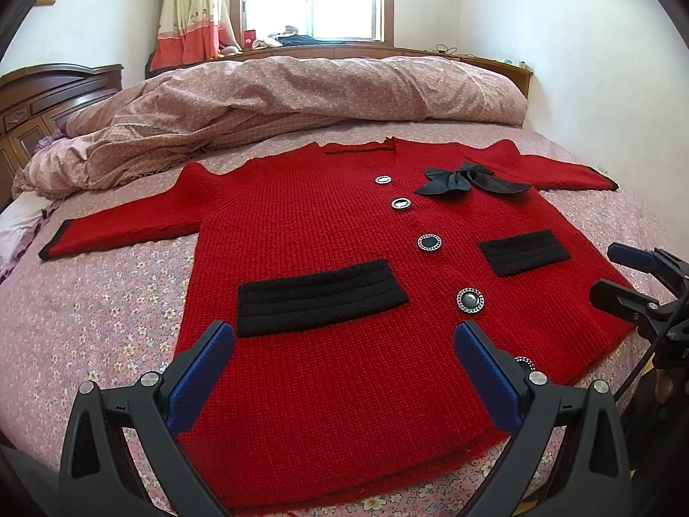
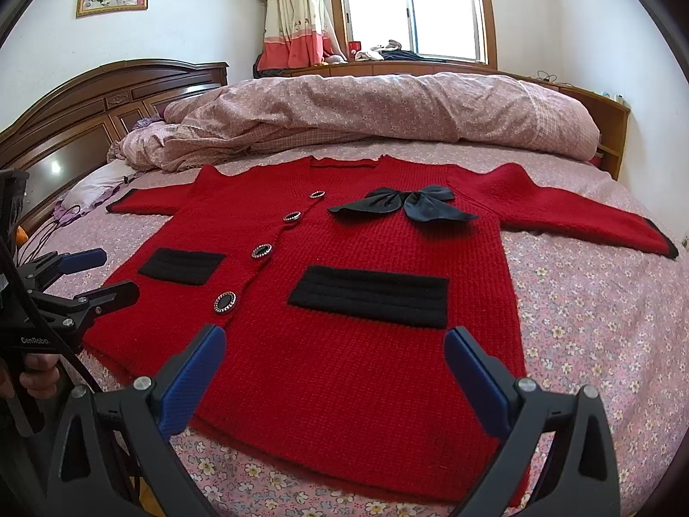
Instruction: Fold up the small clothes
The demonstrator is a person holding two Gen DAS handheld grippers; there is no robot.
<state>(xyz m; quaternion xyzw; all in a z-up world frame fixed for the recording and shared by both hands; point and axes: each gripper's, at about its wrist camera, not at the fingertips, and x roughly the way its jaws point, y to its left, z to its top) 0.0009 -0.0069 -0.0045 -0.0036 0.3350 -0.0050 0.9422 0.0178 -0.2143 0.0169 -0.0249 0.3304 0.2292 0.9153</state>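
A small red knit cardigan (image 1: 318, 224) lies flat, front up, on the bed, sleeves spread to both sides. It has two black pockets, a row of round buttons and a black bow (image 1: 469, 181) near the neck. It also shows in the right wrist view (image 2: 353, 250). My left gripper (image 1: 344, 344) is open and empty, hovering over the hem below the left pocket. My right gripper (image 2: 336, 349) is open and empty over the hem below the right pocket. Each gripper shows at the edge of the other's view: the right gripper (image 1: 620, 275) and the left gripper (image 2: 99, 275).
The bed has a pink floral sheet (image 1: 107, 314). A rumpled pink quilt (image 1: 301, 90) lies along the far side. A dark wooden headboard (image 2: 107, 103) stands at the left. A window and curtain are behind the bed.
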